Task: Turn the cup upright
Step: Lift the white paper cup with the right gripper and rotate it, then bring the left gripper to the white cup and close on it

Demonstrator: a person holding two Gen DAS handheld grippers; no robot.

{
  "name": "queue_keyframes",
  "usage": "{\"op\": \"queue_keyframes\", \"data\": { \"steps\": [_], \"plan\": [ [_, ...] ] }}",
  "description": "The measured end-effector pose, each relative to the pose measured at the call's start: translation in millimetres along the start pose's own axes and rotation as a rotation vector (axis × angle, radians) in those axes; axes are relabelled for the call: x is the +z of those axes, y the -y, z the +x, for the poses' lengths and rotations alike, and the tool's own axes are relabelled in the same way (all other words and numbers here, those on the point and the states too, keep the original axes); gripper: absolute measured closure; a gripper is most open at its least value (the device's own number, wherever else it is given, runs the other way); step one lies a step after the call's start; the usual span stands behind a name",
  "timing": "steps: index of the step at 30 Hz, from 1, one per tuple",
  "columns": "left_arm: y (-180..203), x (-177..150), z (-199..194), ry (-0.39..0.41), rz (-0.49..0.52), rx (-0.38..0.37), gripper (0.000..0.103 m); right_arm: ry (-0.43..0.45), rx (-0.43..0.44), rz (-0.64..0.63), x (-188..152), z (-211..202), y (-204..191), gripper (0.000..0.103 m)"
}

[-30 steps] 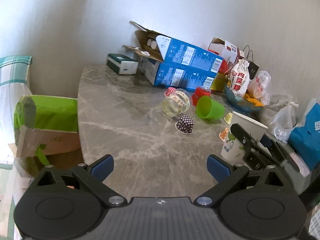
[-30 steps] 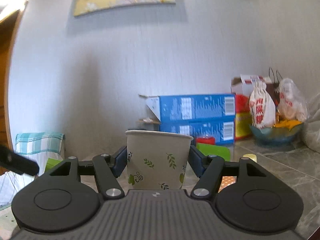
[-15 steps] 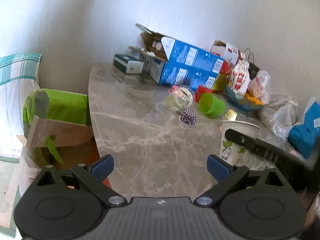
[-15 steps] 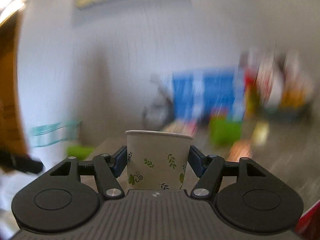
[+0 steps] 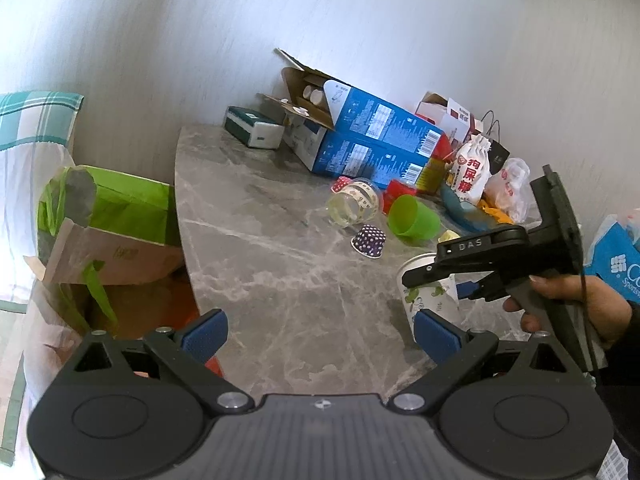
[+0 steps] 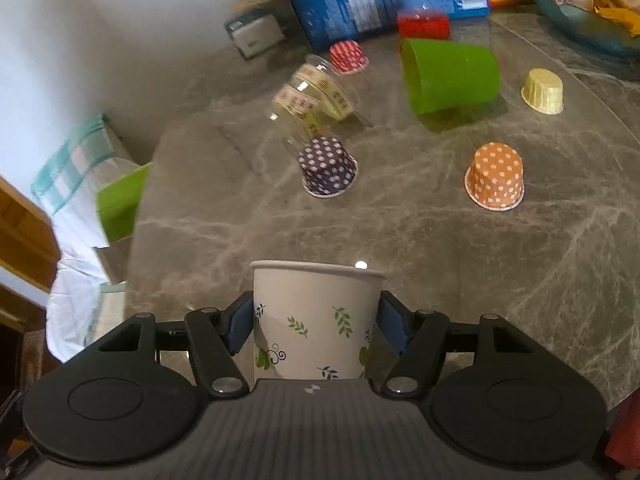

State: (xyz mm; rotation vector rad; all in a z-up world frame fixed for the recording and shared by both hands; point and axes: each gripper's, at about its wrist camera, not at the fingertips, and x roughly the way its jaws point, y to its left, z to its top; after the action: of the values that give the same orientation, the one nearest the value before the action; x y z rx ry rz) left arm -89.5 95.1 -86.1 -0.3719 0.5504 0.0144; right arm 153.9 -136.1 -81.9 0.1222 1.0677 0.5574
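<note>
A white paper cup [image 6: 316,320] with green leaf prints stands mouth up between the blue pads of my right gripper [image 6: 317,326], which is shut on it. In the left wrist view the same cup [image 5: 430,300] stands upright near the marble table's near right part, held by the right gripper [image 5: 460,292] in a person's hand. My left gripper [image 5: 320,334] is open and empty, hovering over the table's front edge, left of the cup.
On the grey marble table [image 6: 440,240] lie a green cup [image 6: 452,74] on its side, a clear jar [image 6: 312,100] on its side, and upside-down purple [image 6: 328,166], orange [image 6: 496,182], yellow [image 6: 544,90] and red [image 6: 348,56] muffin cups. Blue boxes [image 5: 376,140] and bags line the wall. A green bag [image 5: 108,208] stands off the table's left edge.
My right gripper has tilted down toward the table with the paper cup in it. My left gripper has pulled back and to the left; the table looks farther away.
</note>
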Motion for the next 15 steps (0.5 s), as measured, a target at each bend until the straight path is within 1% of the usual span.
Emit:
{"op": "queue_keyframes", "data": {
  "steps": [3, 6, 7, 8, 11, 12, 15],
  "plan": [
    [-2.6, -1.2, 0.7, -0.006, -0.005, 0.004, 0.002, -0.014, -0.02, -0.001, -7.6, 4.8, -3.4, 0.035],
    [-4.8, -1.8, 1.3, -0.007, -0.015, 0.001, 0.002, -0.006, -0.029, -0.005, -12.2, 2.4, -6.2, 0.034],
    [-4.8, -1.9, 1.9, -0.009, -0.017, 0.002, 0.002, -0.002, -0.028, -0.004, -11.8, 3.4, -6.3, 0.031],
    [-4.8, -2.1, 2.8, -0.011, -0.017, 0.005, 0.002, 0.001, -0.029, -0.003, -11.4, 5.1, -5.2, 0.025],
    [-2.6, -2.2, 6.4, -0.021, -0.014, 0.005, 0.002, 0.006, -0.027, -0.015, -9.4, 5.4, -5.7, 0.019],
    [-1.8, -2.2, 8.1, -0.027, -0.01, 0.007, 0.002, 0.009, -0.024, -0.013, -8.8, 4.4, -5.2, 0.019],
    [3.6, -1.0, 16.9, -0.057, 0.004, 0.026, 0.002, 0.03, -0.003, -0.014, -10.4, -4.2, -2.8, 0.015]
  ]
}}
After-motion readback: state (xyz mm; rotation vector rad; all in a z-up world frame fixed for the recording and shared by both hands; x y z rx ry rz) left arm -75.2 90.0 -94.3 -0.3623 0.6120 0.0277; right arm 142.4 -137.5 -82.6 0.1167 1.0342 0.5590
